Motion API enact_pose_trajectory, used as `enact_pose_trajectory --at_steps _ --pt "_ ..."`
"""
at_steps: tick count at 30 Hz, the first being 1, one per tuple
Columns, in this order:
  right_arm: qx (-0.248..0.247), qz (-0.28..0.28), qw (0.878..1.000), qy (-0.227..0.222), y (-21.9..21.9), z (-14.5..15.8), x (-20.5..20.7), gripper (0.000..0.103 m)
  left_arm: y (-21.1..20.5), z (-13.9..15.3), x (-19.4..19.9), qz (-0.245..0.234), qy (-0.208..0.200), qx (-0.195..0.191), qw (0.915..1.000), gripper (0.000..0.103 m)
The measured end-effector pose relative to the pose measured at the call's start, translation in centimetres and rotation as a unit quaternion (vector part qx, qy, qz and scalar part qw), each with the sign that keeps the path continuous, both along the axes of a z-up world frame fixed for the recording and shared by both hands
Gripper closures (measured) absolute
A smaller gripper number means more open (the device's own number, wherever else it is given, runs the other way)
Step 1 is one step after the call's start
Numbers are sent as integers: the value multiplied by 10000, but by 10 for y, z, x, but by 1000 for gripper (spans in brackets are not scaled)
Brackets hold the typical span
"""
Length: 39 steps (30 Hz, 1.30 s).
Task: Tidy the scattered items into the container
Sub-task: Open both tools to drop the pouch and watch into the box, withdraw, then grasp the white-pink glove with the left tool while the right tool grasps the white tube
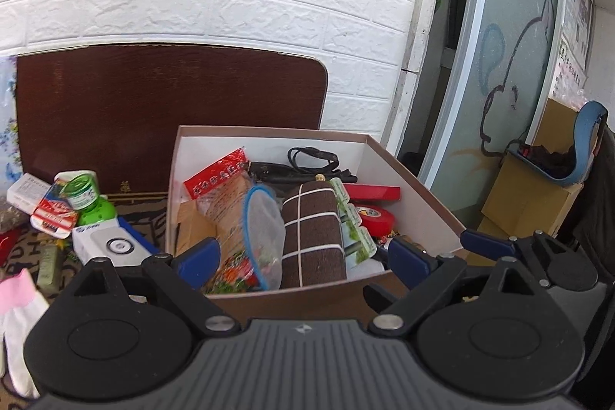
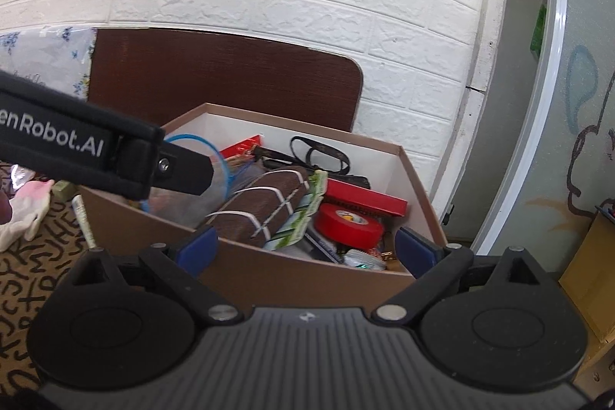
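A brown cardboard box with white inner walls holds a brown checked cloth roll, red tape, a red flat box, black cables, a blue-rimmed clear lid and snack packets. My left gripper is open and empty over the box's near edge. My right gripper is open and empty at the box's near wall. The left gripper's body crosses the right wrist view. Loose items lie left of the box: a green bottle, a white box, a pink-cuffed glove.
A dark brown board leans on the white brick wall behind the box. A patterned mat covers the surface. A glass door and stacked cardboard cartons stand to the right. Small packets lie at the left.
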State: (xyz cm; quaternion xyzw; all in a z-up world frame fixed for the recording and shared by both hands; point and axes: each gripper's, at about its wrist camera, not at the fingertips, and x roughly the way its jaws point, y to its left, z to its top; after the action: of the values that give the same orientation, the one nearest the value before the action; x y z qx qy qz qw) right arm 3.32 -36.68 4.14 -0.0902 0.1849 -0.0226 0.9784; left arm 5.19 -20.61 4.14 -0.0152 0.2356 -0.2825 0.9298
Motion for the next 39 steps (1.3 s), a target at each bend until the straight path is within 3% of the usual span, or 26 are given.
enact_pose_trajectory --at_steps 7,17,22,31,39 --pt "-10 236 9997 64 30 4 -19 7 22 -1 -16 266 119 295 9991 6" --pt "62 598 9979 222 74 3 -35 7 65 -13 -30 459 302 267 9981 6" --pt "58 960 9945 422 105 -7 -36 7 99 -34 -33 717 653 169 9951 6" --pt "46 1671 9817 909 165 -33 -32 7 171 -69 -23 1573 1091 103 9814 6" --pt "-23 2015 9731 1121 195 -46 -22 7 213 -90 21 2297 1372 -104 9635 8"
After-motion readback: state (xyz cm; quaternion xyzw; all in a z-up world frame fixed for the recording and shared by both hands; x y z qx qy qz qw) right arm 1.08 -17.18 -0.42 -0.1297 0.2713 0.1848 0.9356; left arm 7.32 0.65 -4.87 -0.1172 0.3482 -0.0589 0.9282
